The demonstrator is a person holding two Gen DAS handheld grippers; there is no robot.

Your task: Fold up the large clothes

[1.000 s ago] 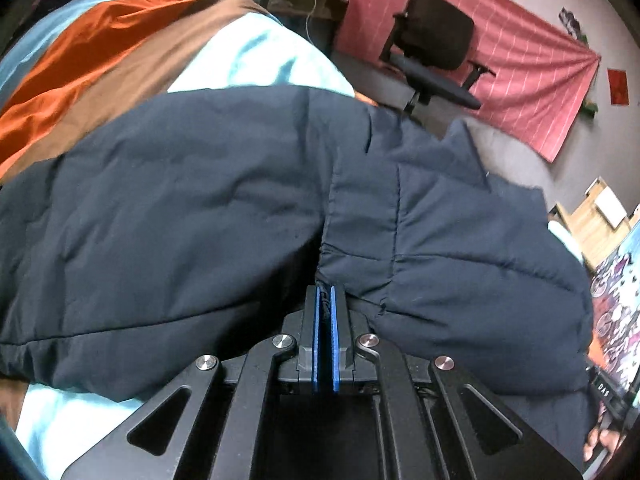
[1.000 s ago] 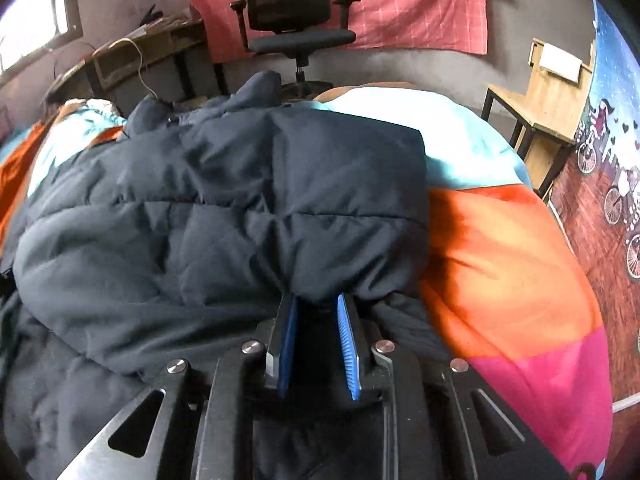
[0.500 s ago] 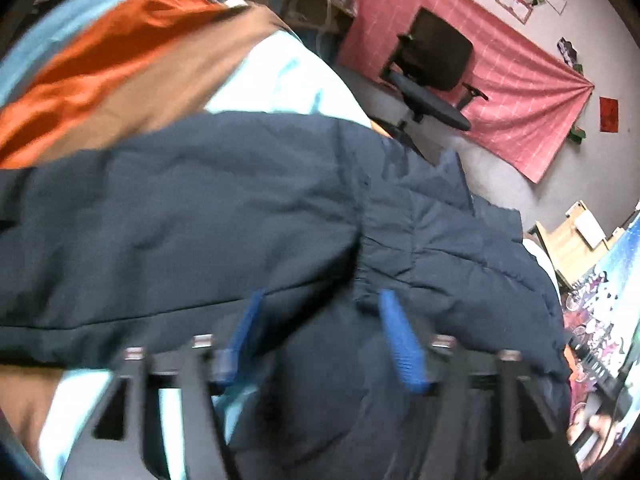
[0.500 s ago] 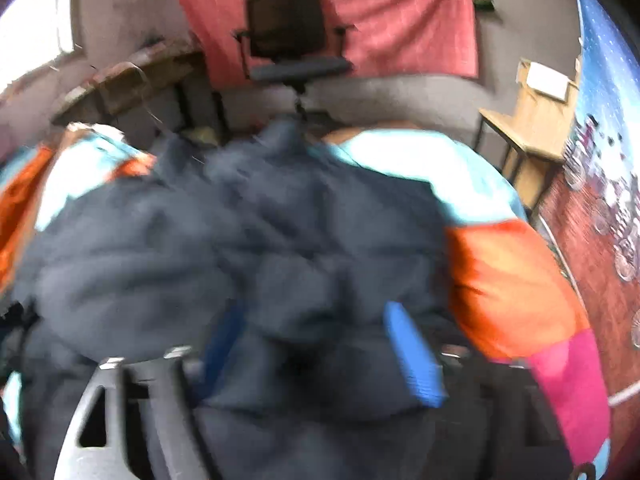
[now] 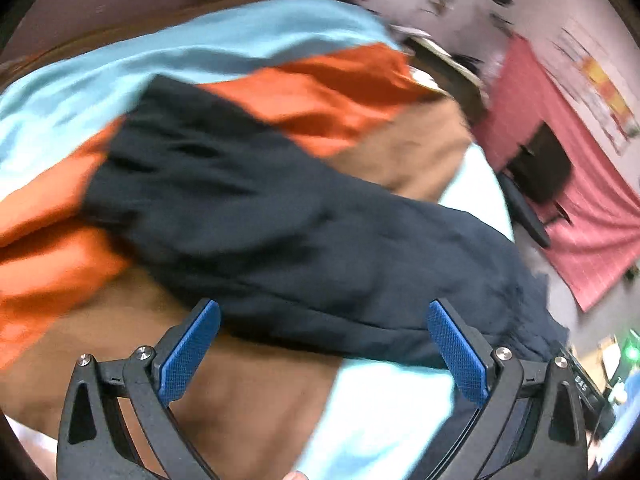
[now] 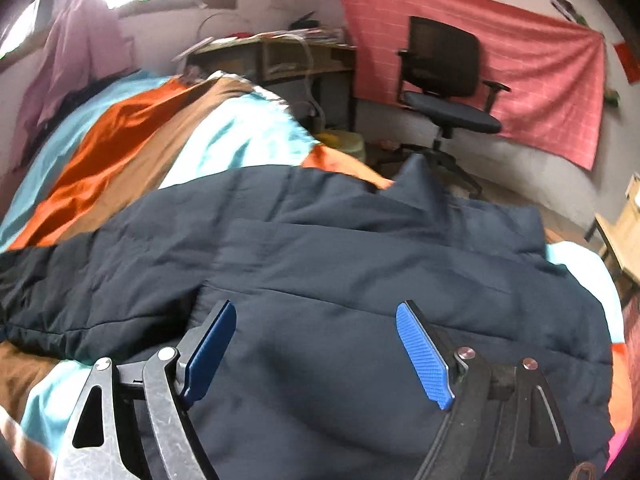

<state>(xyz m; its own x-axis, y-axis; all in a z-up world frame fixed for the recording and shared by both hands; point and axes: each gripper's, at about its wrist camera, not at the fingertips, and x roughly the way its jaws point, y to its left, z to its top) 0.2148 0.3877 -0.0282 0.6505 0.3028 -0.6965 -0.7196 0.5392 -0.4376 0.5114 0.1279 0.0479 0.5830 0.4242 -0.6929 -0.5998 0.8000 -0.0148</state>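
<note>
1. A dark navy padded jacket (image 6: 340,280) lies spread across a bed, folded over itself so one quilted layer rests on another; it looks part-way through folding.
2. A long dark sleeve (image 5: 248,200) stretches away over the striped bedspread (image 5: 348,92), probably the next part to bring in.
3. The left gripper (image 5: 324,344) is opening wide, blue pads apart just above the sleeve's near edge, pressing on nothing.
4. The right gripper (image 6: 316,344) hovers over the jacket's body, its jaws spread and empty.
5. Bare bedspread lies beyond the jacket, giving room to lay folds flat.
6. Past the bed's far edge stand an office chair (image 6: 448,80) and a desk (image 6: 280,56), well apart.
</note>
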